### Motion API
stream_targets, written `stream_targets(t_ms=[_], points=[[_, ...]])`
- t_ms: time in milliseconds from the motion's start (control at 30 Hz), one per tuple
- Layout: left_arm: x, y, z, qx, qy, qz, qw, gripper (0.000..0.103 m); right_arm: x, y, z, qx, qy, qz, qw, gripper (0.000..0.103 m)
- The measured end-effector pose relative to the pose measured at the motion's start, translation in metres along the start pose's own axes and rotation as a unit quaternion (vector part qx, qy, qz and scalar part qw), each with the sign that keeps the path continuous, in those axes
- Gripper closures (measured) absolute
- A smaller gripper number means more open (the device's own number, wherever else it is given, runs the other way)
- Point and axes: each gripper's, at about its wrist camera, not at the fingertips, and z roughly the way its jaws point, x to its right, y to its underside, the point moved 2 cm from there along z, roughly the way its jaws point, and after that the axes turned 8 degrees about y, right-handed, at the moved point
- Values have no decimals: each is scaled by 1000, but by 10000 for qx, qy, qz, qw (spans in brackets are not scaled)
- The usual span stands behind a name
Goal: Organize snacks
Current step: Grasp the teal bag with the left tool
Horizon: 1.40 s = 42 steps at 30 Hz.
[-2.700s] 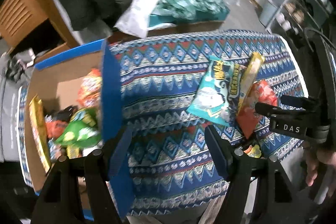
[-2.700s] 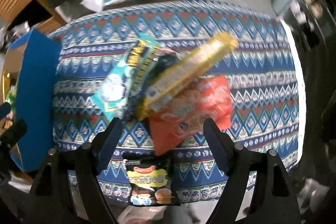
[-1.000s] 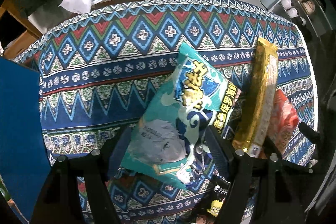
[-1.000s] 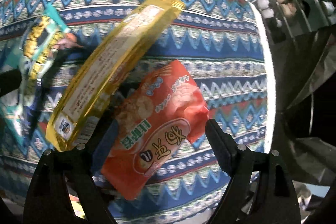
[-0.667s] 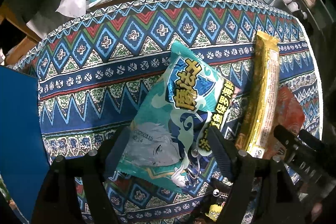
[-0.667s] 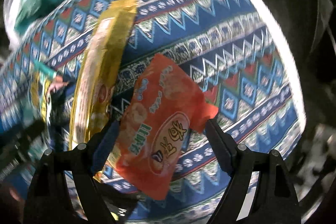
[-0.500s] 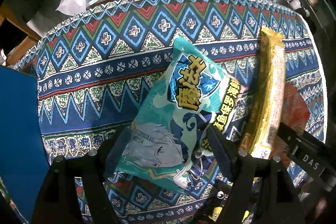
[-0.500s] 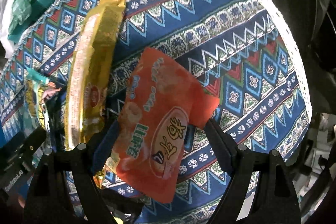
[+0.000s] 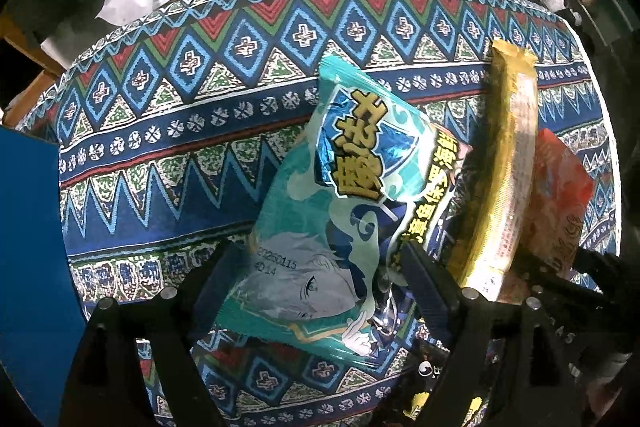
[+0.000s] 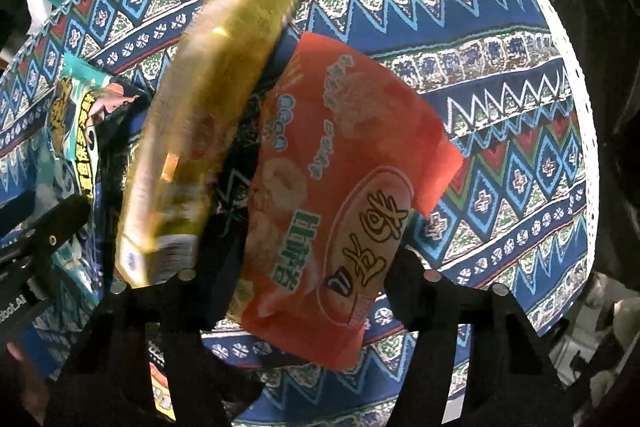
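- Since about half a second ago, the left tool has barely shifted: spread wide, it straddles the lower end of the teal snack bag, fingers not yet touching the film by the look of it, nothing gripped.
- The right tool has edged closer over the last second, so the orange snack pack now fills the gap between its spread fingers; it too is released and holds nothing.
- The gold snack bar is blurred in the right view, so it or the camera is probably moving; it lies between the two bags, its top end toward 12 o'clock, overlapping the orange pack's left edge.
- My reading: both tools are lined up for a pick, and closing on the two bags is the likely next step.
- The patterned worktop is open from 9 to 12 o'clock of the teal bag, which gives room to lift and swing left toward the blue box wall at 9 o'clock.
- The worktop's rim is near at 3 o'clock of the orange pack, so a push that way risks sliding it off.
- A dark packet lies at 5 o'clock, just beside the left tool.
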Motion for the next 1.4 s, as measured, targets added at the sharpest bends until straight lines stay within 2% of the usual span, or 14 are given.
stream_targets(t_ms=[167, 367, 533, 733, 933, 967, 1000, 1067, 1267, 1400], points=[[7, -3, 5, 18, 42, -89, 9999, 18, 25, 10, -27, 207, -55, -108, 9997, 45], [20, -14, 10, 25, 127, -150, 9998, 18, 28, 26, -46, 382, 22, -206, 9991, 47], [34, -24, 12, 61, 180, -229, 9996, 18, 36, 25, -65, 563, 103, -200, 9982, 48], [53, -37, 17, 104, 133, -58, 9998, 19, 46, 31, -80, 676, 125, -267, 9973, 48], [64, -50, 21, 247, 197, 5, 9995, 43, 27, 38, -108, 722, 64, -271, 9970, 48], [64, -50, 19, 280, 192, 35, 9994, 54, 24, 37, -113, 740, 56, -273, 9969, 48], [66, -52, 17, 302, 241, 83, 9992, 54, 21, 36, -117, 759, 49, -276, 9967, 48], [67, -54, 13, 329, 310, 94, 9989, 73, 17, 35, -126, 804, 19, -301, 9963, 48], [51, -55, 10, 113, 591, -306, 9977, 73, 7, 32, -145, 945, 14, -392, 9947, 48], [45, -46, 5, 79, 410, -238, 9988, 72, -1, 29, -148, 949, -42, -401, 9947, 48]])
